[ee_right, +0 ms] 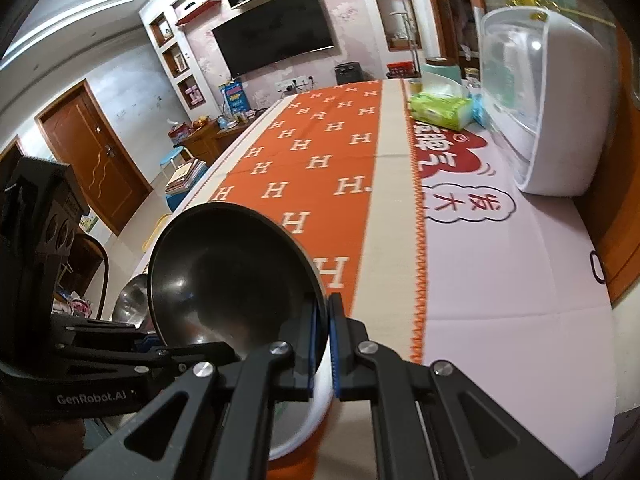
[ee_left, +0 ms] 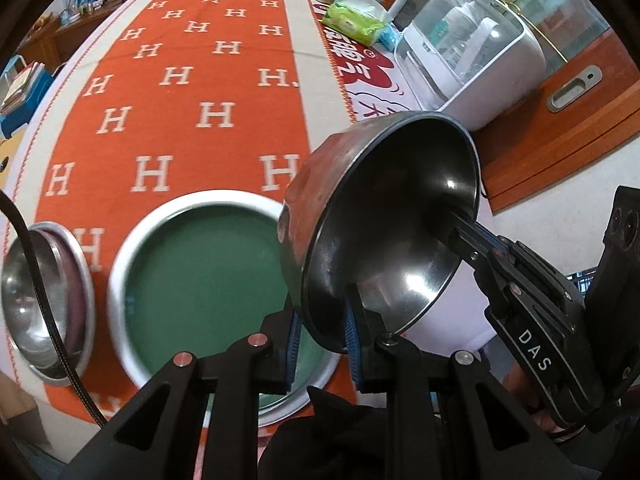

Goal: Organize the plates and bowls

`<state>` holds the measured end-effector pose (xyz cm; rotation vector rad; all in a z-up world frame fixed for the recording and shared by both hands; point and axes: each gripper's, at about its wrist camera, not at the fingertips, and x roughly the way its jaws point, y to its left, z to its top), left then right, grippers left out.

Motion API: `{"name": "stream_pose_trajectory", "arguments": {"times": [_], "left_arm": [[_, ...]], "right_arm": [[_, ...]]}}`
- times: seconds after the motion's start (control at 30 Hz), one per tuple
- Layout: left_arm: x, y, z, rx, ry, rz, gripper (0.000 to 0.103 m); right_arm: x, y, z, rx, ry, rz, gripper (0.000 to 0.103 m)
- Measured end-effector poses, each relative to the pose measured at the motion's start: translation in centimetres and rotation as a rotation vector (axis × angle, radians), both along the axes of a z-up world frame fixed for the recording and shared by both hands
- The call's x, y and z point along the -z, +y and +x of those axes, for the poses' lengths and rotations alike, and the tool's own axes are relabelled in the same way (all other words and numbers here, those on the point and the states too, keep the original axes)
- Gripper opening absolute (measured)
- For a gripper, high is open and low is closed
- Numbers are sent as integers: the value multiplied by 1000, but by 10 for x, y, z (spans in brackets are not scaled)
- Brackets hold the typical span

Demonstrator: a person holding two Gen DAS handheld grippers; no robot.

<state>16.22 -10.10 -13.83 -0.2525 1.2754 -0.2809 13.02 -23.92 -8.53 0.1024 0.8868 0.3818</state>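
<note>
A steel bowl with a reddish-brown outside (ee_left: 384, 216) is held tilted in the air above the table's near edge. My right gripper (ee_right: 324, 344) is shut on its rim; it also shows in the left wrist view (ee_left: 460, 220). My left gripper (ee_left: 324, 336) is at the bowl's lower rim, its blue pads either side of the rim with a gap. A green plate with a white rim (ee_left: 208, 272) lies flat on the orange cloth below. A second steel bowl (ee_left: 44, 300) sits left of the plate and shows in the right wrist view (ee_right: 130, 300).
The table carries an orange cloth with white H letters (ee_left: 192, 92) and a white mat (ee_right: 500, 280) on the right. A white domed appliance (ee_left: 468, 52) and a green tissue pack (ee_left: 356, 20) stand at the far right. The table's right edge runs beside a wooden panel (ee_left: 560, 120).
</note>
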Motion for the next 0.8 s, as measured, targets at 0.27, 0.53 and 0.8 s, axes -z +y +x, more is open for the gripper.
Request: {"name": "stream_pose_trajectory", "arguments": {"times": [0.27,0.53,0.8], "left_arm": [[-5,51,-16,-20,4,22,19],[-7,100,-31,-29,13,43,19],[-2,149,-42,-22,21,68,19]], "right_arm": [[-4,51,-12,-35,-8,-10,6],[-1,103,-26,-46,-12,-9,6],[6,148,-37,-38,-14,0,6]]}}
